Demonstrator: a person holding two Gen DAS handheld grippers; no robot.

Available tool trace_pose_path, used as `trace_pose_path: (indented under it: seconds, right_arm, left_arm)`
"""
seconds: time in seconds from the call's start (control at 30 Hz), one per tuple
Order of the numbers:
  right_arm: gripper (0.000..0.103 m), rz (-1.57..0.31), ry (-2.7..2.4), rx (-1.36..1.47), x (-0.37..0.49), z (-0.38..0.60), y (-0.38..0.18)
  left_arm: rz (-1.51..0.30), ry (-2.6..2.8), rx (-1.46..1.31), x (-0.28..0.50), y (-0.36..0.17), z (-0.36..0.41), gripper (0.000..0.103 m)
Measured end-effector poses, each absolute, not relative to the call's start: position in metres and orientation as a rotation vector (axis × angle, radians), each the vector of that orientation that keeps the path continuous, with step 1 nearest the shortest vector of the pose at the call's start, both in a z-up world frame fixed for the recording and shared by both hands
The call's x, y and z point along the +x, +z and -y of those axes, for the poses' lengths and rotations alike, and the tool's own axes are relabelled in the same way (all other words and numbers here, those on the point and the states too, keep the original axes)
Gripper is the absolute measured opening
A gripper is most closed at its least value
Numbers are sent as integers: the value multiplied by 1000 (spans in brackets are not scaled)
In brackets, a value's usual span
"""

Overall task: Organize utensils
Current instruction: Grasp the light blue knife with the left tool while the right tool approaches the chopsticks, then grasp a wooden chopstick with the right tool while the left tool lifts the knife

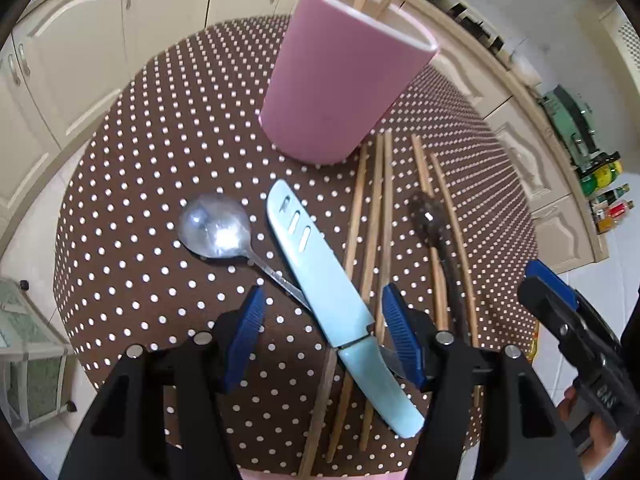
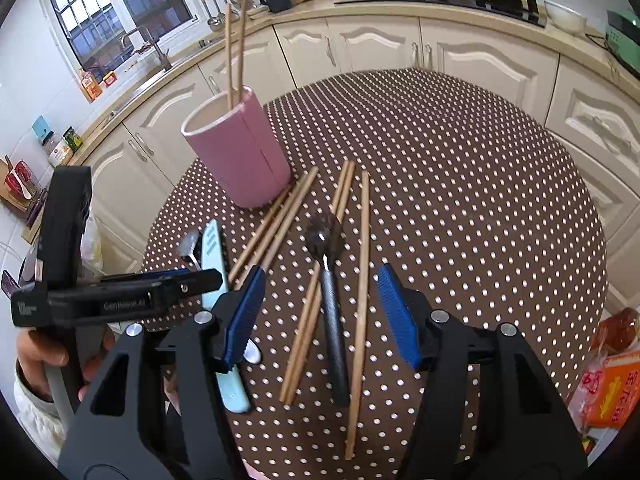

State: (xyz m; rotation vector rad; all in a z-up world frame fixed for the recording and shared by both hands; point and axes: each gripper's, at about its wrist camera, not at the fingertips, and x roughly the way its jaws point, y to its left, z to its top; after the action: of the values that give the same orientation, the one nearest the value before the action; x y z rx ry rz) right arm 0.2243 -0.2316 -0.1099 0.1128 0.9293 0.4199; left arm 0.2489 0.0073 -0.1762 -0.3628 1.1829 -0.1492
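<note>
Pink holder (image 2: 240, 152) upright toward the surface's far left edge, two chopsticks (image 2: 234, 48) standing inside. Loose wooden chopsticks (image 2: 362, 280), dark spoon (image 2: 326, 240), steel spoon (image 1: 216, 228), pale-blue sheathed knife (image 1: 320, 280) flat near the front edge.

Spoon (image 1: 216, 227) is shiny polished metal, knife (image 1: 320, 280) looks like smooth pale-blue plastic, chopsticks (image 2: 362, 280) are plain matt wood, cup (image 1: 340, 76) is matt pink, tabletop (image 2: 480, 200) has dotted brown cloth.
</note>
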Motion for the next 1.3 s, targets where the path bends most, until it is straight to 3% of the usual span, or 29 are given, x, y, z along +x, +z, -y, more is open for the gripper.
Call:
trace_pose_path:
  seconds: [0.27, 0.33, 0.4, 0.5, 0.97, 1.07, 1.3]
  right_arm:
    - [60, -954, 425, 139, 224, 246, -122]
    - [60, -957, 426, 145, 224, 249, -123]
    - [61, -959, 422, 151, 224, 254, -124]
    - [61, -962, 422, 158, 223, 259, -125]
    - [60, -1043, 370, 96, 251, 256, -134]
    - [48, -1071, 361, 87, 259, 255, -139]
    - [35, -1109, 372, 40, 269, 236, -141]
  left_arm:
    - [-1237, -115, -239, 270, -179, 21, 59]
    - [-1238, -106, -215, 274, -179, 28, 51]
    - [-1248, -122, -202, 278, -179, 33, 36]
    - [-1254, -127, -198, 281, -179, 38, 29]
    - [-1235, -227, -282, 254, -170, 9, 24]
    - [-1221, -230, -278, 245, -166, 5, 24]
    - [-1188, -239, -294, 228, -154, -15, 24]
